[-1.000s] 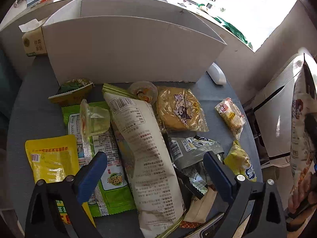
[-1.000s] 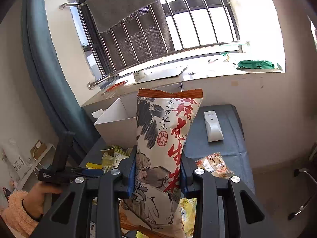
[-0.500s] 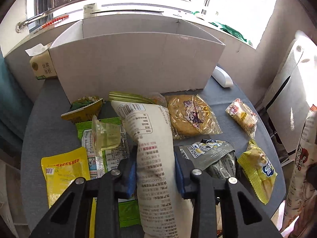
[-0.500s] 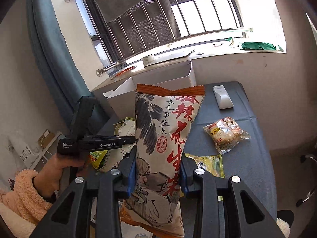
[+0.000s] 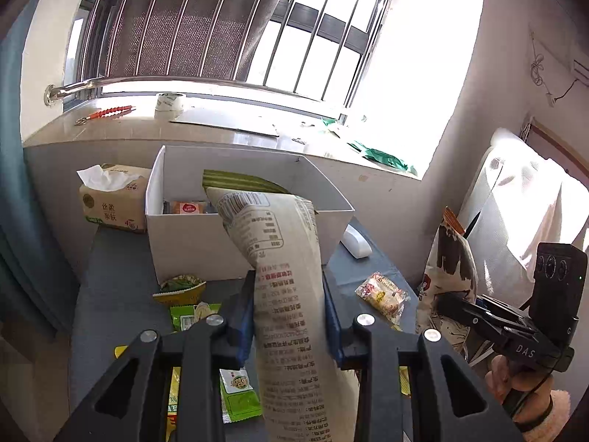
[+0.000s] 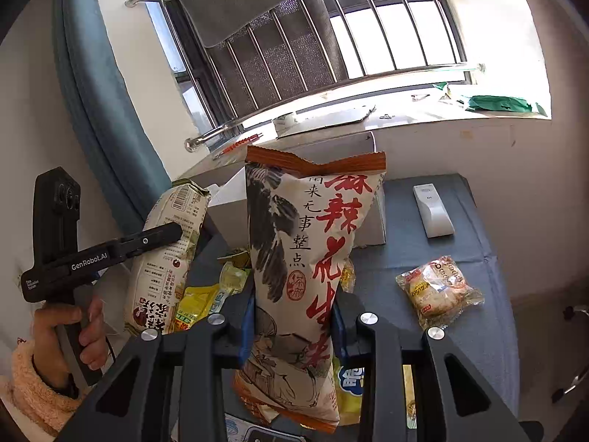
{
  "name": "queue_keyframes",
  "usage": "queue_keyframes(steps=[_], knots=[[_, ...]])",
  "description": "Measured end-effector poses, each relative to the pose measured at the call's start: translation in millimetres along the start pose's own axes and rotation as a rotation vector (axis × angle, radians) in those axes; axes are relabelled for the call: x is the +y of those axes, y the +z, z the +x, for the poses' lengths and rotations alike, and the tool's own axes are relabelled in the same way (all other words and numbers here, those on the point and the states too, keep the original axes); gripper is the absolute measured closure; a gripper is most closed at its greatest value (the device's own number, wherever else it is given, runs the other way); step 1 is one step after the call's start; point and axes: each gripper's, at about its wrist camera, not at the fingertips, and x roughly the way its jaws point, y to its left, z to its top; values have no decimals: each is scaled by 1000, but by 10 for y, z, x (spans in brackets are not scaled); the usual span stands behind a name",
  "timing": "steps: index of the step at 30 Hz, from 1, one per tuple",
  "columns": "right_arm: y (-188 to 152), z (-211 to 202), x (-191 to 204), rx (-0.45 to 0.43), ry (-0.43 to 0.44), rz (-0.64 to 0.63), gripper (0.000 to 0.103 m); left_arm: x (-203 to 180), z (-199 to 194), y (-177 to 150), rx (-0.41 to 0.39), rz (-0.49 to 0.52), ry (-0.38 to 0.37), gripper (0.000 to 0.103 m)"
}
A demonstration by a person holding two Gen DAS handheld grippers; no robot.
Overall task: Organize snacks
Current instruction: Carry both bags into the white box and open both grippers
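Beige long snack bag sits clamped in our left tool, pads pressed on both its sides, bag standing up through frame centre with its green-striped top overlapping the white box behind it. White-and-red snack bag is pinched the same way in our right tool, upright at centre of the right wrist view. Both tools closed down on their bags, both bags off the desk. In the left wrist view the box sits at mid-frame, open-topped, one orange packet visible inside. Loose packets lie on the desk at lower left; a clear-wrapped pastry lies at right of the right wrist view, white remote above it. Tissue pack sits just left of the box.
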Motion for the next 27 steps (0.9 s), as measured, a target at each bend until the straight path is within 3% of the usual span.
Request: queue_keyframes(steps=[5,9,13,19,20,21,22,23,27], knots=[[712,394,45,-15,20,-25,67,136,104,553,-66,4,-7,67],[1321,884,44,7,-15,-30,67,354,432,1073,-64,-32,11,67],[1790,1371,3,52,-35,-29,68,540,886,1476,-18,-59,43,67],[2139,2031,-195,167,-175,-49,66,725,1457,1723,58,-86,136,64],[2154,2105,-248,193,-186,-39,62,764,1526,1716,84,-105,141,52],[2160,2149,-302,201,-197,-23,40,789,1581,1705,108,-113,147,40],[2161,2171,-353,202,-211,-3,22,800,1606,1668,119,-114,151,8],[2155,2167,-395,192,-232,11,0,808,1617,1642,115,-111,156,0],[2096,2066,-458,156,-231,16,0,842,1624,1556,120,-128,153,0]])
